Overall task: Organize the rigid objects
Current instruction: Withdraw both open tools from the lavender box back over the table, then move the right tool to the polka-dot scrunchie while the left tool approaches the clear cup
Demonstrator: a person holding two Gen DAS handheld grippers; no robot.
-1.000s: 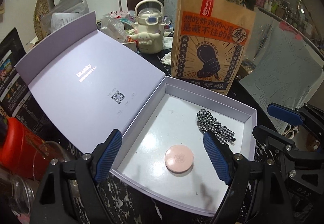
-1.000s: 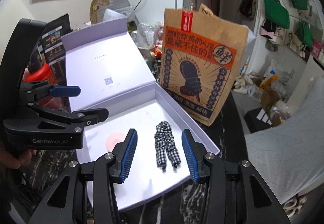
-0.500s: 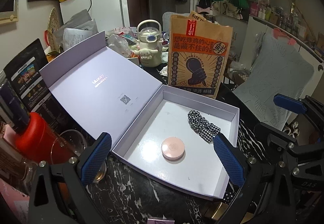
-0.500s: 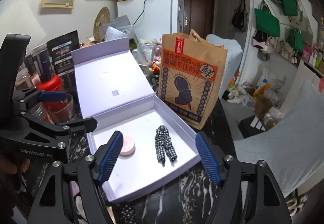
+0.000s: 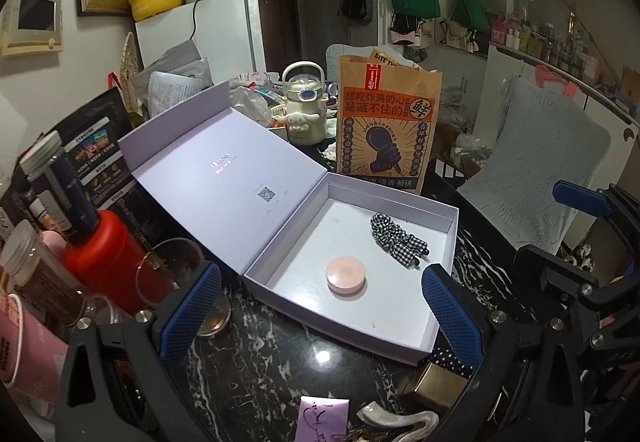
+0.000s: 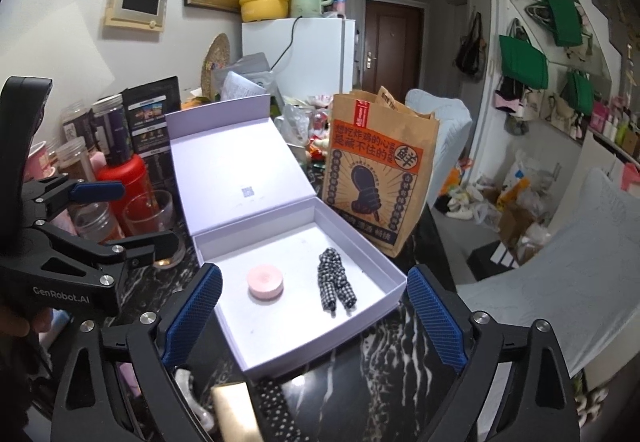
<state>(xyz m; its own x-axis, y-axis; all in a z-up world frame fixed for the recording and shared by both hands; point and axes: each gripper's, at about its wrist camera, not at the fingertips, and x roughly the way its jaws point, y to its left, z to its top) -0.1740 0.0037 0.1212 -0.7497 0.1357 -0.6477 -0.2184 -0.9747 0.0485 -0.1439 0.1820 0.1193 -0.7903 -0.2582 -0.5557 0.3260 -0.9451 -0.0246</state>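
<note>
An open lavender box (image 5: 340,326) lies on the black marbled table. Inside it rest a round pink compact (image 5: 345,276) and a black-and-white checked scrunchie (image 5: 394,238), apart from each other. My left gripper (image 5: 320,274) hovers back from the box's near edge, open wide, nothing between its blue pads. In the right wrist view the same box (image 6: 304,354), compact (image 6: 265,282) and scrunchie (image 6: 335,280) show. My right gripper (image 6: 314,276) is also back from the box, its jaws opening and empty.
A brown paper bag (image 5: 386,130) stands behind the box. A red bottle (image 5: 108,254), a glass (image 5: 168,266) and jars crowd the left. Close below the box lie a gold case (image 5: 434,388), a lilac note (image 5: 322,418) and a pearly clip (image 5: 400,422).
Both grippers drew back and upward from the box, and both sets of jaws widened. The compact and the scrunchie stay lying in the box.
</note>
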